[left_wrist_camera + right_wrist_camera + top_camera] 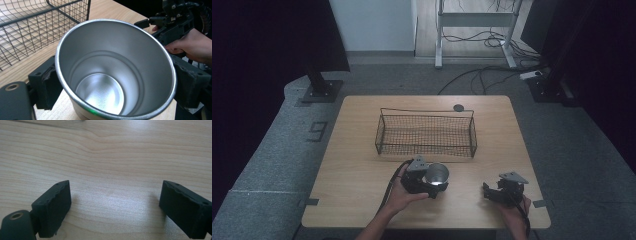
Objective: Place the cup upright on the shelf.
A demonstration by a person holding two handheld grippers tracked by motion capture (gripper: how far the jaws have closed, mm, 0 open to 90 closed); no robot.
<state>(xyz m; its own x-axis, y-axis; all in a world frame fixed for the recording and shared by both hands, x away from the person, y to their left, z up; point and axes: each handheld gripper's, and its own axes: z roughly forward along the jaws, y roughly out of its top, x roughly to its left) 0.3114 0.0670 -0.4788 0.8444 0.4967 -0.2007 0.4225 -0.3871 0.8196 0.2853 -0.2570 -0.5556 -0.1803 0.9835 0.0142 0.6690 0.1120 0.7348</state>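
Note:
A shiny steel cup [437, 175] stands near the table's front, just ahead of the wire basket [426, 133]. My left gripper [432, 186] is shut on the steel cup [115, 72], one black pad pressed against each side of its rim, and its inside is bare metal. In the left gripper view the basket's mesh wall [37, 30] sits at upper left. My right gripper [490, 192] rests low at the front right, held by a hand. Its jaws stand wide apart over bare wood, and the right gripper [115, 205] has nothing between them.
The wooden table [362, 165] has a small black disc [458, 107] at its far edge behind the basket. Dark stands and cables lie on the grey floor beyond. The other hand with its gripper [175, 22] shows past the cup.

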